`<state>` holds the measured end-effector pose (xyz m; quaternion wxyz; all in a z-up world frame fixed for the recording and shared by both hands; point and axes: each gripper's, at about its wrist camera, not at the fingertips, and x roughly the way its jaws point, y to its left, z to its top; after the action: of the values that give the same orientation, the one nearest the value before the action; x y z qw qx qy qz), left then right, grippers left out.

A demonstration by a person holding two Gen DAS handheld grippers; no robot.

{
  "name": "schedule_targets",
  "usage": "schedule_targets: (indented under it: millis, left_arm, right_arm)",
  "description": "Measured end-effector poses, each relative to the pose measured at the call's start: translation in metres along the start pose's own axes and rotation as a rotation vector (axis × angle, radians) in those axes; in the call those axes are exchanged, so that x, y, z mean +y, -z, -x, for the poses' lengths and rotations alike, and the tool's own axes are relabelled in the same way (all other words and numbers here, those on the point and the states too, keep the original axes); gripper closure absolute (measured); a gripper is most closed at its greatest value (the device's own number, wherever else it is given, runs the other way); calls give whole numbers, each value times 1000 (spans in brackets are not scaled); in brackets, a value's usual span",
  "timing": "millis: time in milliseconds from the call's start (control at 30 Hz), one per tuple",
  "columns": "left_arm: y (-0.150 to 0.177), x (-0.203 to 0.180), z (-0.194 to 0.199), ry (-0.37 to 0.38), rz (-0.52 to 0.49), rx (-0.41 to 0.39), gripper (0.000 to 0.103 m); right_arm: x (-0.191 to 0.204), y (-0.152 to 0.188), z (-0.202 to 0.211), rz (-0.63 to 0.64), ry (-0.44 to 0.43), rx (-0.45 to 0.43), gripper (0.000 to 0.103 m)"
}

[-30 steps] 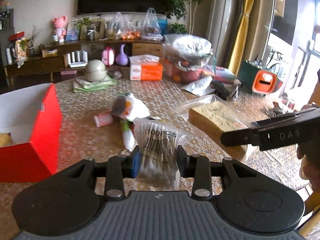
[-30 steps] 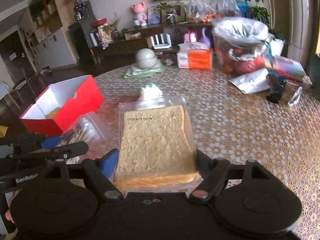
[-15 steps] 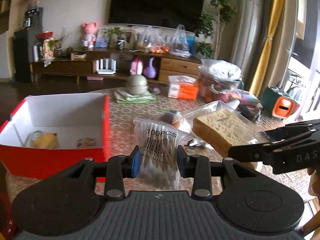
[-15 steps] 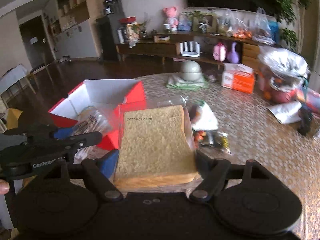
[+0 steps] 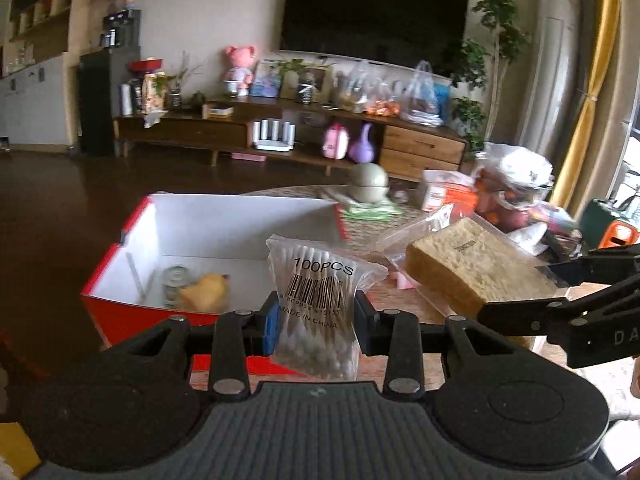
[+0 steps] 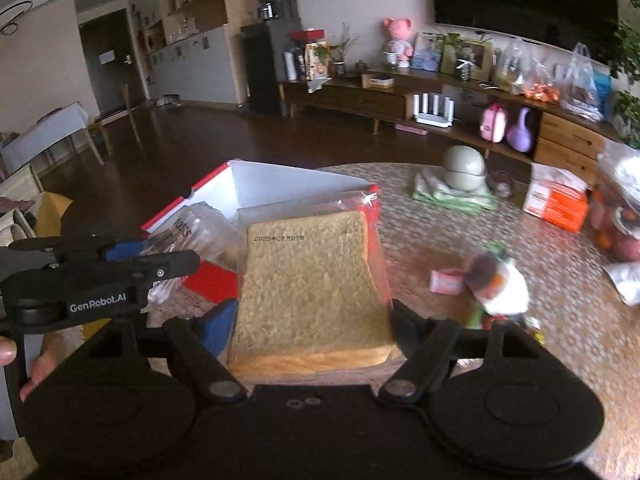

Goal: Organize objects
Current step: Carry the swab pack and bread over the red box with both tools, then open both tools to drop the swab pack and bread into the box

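Swabs (image 5: 316, 304), bagged, sit clamped upright in the left tongs (image 5: 316, 320) above the near wall of the red box (image 5: 132, 304). Right tongs (image 6: 312, 320) grip bagged bread (image 6: 308, 280) just beside it, over the table (image 6: 560, 320). Beyond stand an orange carton (image 6: 556, 200) and a TV (image 5: 372, 16).

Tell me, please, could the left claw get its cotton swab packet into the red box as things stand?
Probably yes: the left claw grips the cotton swab packet just in front of the red box, whose top is open with bare floor inside. Nothing stands between them.
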<state>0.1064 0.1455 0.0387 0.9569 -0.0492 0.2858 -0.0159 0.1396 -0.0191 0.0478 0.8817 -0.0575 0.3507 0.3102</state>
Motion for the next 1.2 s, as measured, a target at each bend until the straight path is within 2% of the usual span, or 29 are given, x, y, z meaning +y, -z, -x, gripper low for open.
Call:
schedule_targets:
  millis: [300,633,900,1200]
  left_arm:
    - [-15,48,-21,-83,-6,24,68]
    - [-43,79,-66,-135,-48,65,68]
    - [-60,97,-114,-174,-49,129,67]
    - [-62,106,-166,-192,-58,246,67]
  right_arm:
    - [27,-26,-51,48,4,30,24]
    - [24,-48,-107,53,36,69,24]
    - [24,-60,-149,96,48,130,24]
    - [32,-56,-188,179,78,203,24]
